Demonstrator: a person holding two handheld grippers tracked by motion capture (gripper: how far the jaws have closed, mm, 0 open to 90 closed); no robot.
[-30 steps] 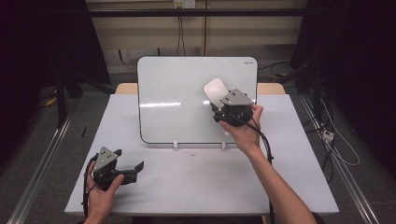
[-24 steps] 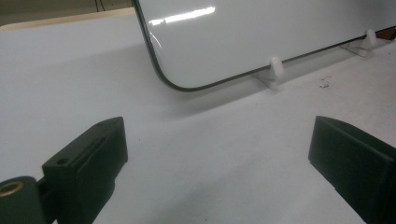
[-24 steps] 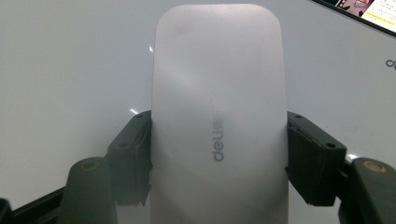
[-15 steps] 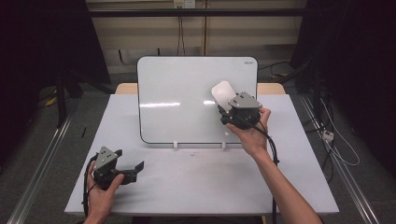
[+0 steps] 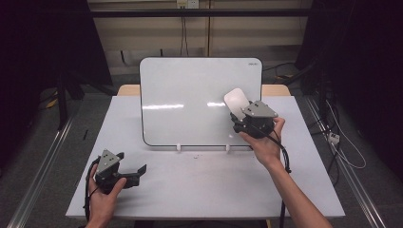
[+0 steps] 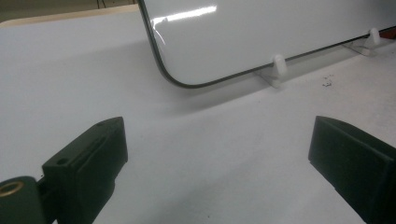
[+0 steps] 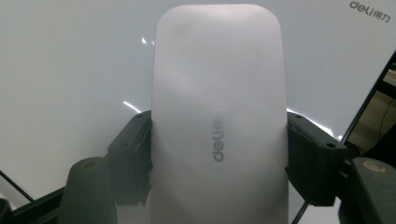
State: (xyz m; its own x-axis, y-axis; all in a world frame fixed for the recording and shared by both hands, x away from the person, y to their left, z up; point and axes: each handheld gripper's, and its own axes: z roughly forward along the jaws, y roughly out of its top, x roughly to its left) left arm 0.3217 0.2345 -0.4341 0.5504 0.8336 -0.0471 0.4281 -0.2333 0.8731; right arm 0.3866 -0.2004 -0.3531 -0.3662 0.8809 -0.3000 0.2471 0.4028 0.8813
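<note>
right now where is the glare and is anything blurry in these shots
High view: light streaks glare across the whiteboard; the room around is dark. Left gripper view: a bright reflection at the board's top, the left tongs soft and close. Right gripper view: the eraser held by the right tongs looks hazy.

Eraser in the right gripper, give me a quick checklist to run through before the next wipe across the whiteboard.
1. Grip: right gripper is shut on the eraser, a jaw on each long side: ok.
2. Eraser aimed at the whiteboard, near its right part: ok.
3. Eraser actually touching the board: cannot tell.
4. Whiteboard upright in its two white feet: ok.
5. Marks left to wipe: none visible, the board looks clean apart from glare: ok.
6. Left gripper open, low on the table, away from the board: ok.
</note>
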